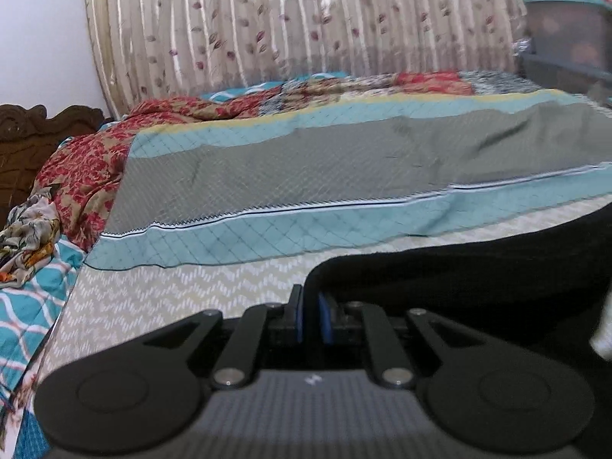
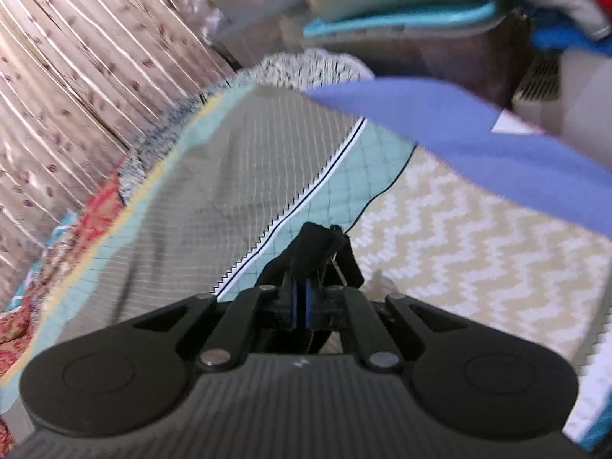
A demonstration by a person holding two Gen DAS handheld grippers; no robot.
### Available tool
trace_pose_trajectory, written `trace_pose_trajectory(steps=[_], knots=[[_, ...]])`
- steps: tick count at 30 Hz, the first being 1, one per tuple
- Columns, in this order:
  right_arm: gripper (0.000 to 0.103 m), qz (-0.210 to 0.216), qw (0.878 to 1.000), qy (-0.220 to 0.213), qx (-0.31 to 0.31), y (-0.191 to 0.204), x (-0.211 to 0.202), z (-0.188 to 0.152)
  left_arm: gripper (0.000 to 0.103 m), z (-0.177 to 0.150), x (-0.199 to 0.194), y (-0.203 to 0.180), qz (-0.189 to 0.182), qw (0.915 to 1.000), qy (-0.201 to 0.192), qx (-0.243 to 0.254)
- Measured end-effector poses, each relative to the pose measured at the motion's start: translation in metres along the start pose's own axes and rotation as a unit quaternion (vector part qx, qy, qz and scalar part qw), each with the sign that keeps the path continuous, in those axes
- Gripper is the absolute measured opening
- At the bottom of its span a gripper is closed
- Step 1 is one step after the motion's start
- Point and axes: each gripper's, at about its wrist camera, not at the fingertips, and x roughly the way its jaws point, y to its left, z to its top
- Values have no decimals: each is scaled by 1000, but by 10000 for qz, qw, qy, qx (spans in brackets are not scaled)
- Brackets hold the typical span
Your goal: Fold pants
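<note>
Left gripper (image 1: pixel 310 315): jaws drawn nearly together, blue pads pinching the edge of the black pants (image 1: pixel 478 264). Cloth is running off to the right of the pads as a broad dark fold, hanging just above the chevron sheet (image 1: pixel 183 290).

Right gripper (image 2: pixel 302 302): jaws likewise closed, a bunched corner of the same black cloth standing up between the pads. Which part of the garment each is holding (waist or hem) can't be told; frames are blurred.

Pants location: near edge of the bed, over the chevron sheet, just short of the teal-and-grey quilt (image 1: pixel 306 168). Beyond the quilt, a red patterned blanket (image 1: pixel 88 168) is heaped at the left, w/ a floral curtain (image 1: pixel 267 30) behind. A blue strip (image 2: pixel 478 141) is crossing the right view above the bed; what it is can't be told.

Judgement: step in hand appears to be lifting a gripped edge to carry it over for a fold. Both grips are looking secure.

To do it well:
- keep both grippers level w/ each other so the edge is staying straight;
- hold the cloth taut between them, no sag in the middle;
- raise enough for the lower layer to clear the sheet w/o dragging;
- lay edge on edge before opening either jaw.

Risk: the right grip is on a bunched corner, so the fold could be landing skewed.
</note>
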Motion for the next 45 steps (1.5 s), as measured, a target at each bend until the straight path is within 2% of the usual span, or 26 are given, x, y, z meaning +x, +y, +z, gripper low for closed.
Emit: trace_pose_trajectory(steps=[5, 11, 18, 23, 28, 31, 32, 33, 34, 35, 37, 39, 40, 41, 42, 43, 44, 45], knots=[[6, -80, 9998, -26, 171, -60, -60, -9, 9, -38, -48, -8, -188, 9997, 126, 55], [6, -270, 9982, 27, 538, -135, -120, -44, 10, -76, -81, -12, -394, 9983, 399, -140], [6, -257, 9933, -39, 1128, -190, -172, -84, 10, -103, -121, -4, -556, 9961, 452, -505], [6, -224, 9915, -105, 1279, -213, -194, -110, 10, -125, -142, 5, -593, 9938, 614, -711], [7, -571, 9897, 165, 1302, -238, -181, -130, 11, -155, -144, -7, -577, 9917, 980, -593], [24, -783, 9830, 349, 1627, -256, -172, -133, 25, -166, -148, -14, -510, 9909, 1159, -445], [40, -839, 9795, 300, 1807, -260, -173, -133, 31, -169, -153, -13, -487, 9913, 1151, -403], [50, -909, 9774, 190, 1902, -261, -177, -132, 38, -171, -158, -10, -473, 9920, 1094, -414], [50, -994, 9772, 16, 1877, -259, -182, -129, 43, -172, -164, -5, -497, 9922, 1042, -480], [50, -1081, 9790, -138, 1723, -253, -187, -126, 52, -172, -170, 4, -529, 9917, 985, -633], [49, -1104, 9866, -445, 1119, -229, -197, -121, 59, -172, -177, 24, -520, 9893, 906, -1022], [49, -676, 9961, -510, 261, -189, -202, -124, 70, -170, -175, 47, -508, 9821, 941, -1548], [49, -377, 9983, -426, -140, -167, -201, -128, 74, -170, -172, 58, -534, 9763, 975, -1854], [49, 15, 9978, -242, -619, -142, -198, -137, 84, -169, -166, 68, -586, 9691, 1011, -2173], [49, 431, 9927, -1, -1125, -113, -194, -150, 90, -168, -160, 77, -686, 9607, 1058, -2472], [49, 841, 9827, 257, -1630, -83, -191, -167, 93, -168, -151, 85, -890, 9500, 1112, -2780], [49, 1225, 9684, 521, -2111, -55, -188, -188, 99, -168, -141, 92, -1158, 9364, 1173, -3098], [49, 1615, 9489, 808, -2589, -25, -186, -213, 102, -169, -129, 97, -1380, 9218, 1249, -3402]])
